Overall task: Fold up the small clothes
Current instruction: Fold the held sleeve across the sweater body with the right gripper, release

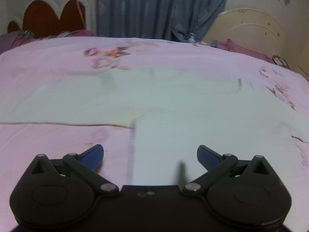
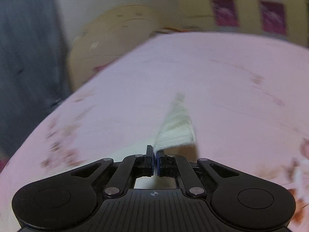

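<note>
Two black grippers over a pink floral bedsheet (image 1: pixel 58 73), one pale cream knitted garment (image 1: pixel 154 100) between them.

The right gripper (image 2: pixel 155 159) has its fingers pressed together, pinching a ribbed edge of the garment (lifted off the sheet); the left gripper (image 1: pixel 150 154) hovers with fingers spread wide over the flat-lying part.

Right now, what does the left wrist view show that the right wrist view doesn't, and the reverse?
Only the left wrist view: the pale garment spread flat on the bed, the left gripper open above it with nothing between its pads, and a red scalloped headboard.

Only the right wrist view: the right gripper shut on a lifted edge of the garment, cloth rising from its pads, and a wall with dark pink squares.

Both: the pink floral bedsheet, the grey curtain, and a cream arched footboard.
</note>
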### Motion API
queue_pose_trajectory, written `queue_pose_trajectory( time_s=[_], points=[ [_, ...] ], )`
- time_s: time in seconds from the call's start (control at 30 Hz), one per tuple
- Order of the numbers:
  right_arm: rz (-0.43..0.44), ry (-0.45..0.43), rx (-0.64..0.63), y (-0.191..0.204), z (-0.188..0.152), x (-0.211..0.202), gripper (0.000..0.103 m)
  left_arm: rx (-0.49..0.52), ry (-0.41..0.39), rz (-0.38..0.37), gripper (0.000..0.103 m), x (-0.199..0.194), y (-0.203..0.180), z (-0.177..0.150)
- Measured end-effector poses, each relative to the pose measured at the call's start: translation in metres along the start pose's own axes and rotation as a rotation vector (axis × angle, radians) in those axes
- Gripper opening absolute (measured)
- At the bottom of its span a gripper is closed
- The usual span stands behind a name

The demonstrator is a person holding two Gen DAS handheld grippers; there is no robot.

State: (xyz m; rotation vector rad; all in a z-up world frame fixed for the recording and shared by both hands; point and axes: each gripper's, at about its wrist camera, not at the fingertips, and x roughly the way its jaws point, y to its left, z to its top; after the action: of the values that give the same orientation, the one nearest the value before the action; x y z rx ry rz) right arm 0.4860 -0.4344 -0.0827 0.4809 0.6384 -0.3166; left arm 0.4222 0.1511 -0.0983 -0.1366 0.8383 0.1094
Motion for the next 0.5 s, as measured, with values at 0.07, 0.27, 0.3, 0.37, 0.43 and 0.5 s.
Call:
queue_pose_trajectory(
  time_s=[0.07,0.27,0.3,0.37,0.43,0.5],
  points=[
    [0.069,0.016,-0.070,0.046,-0.010,-0.004,0.002,-0.031,-0.006,-0.009,0.103,-0.003,0.016,-0.002],
    [0.290,0.090,-0.306,0.183,-0.065,-0.024,0.002,-0.115,-0.027,0.023,0.103,-0.016,0.061,-0.008],
    [0.319,0.101,-0.345,0.201,-0.076,-0.027,0.002,-0.128,-0.019,0.019,0.103,-0.017,0.069,-0.009],
    [0.375,0.124,-0.423,0.235,-0.102,-0.036,0.002,-0.155,-0.006,0.018,0.103,-0.021,0.085,-0.014],
    [0.414,0.136,-0.505,0.269,-0.132,-0.039,0.002,-0.173,0.005,0.022,0.103,-0.025,0.100,-0.020],
    [0.453,0.157,-0.573,0.296,-0.158,-0.046,0.002,-0.177,0.013,0.038,0.102,-0.030,0.111,-0.026]
  ],
)
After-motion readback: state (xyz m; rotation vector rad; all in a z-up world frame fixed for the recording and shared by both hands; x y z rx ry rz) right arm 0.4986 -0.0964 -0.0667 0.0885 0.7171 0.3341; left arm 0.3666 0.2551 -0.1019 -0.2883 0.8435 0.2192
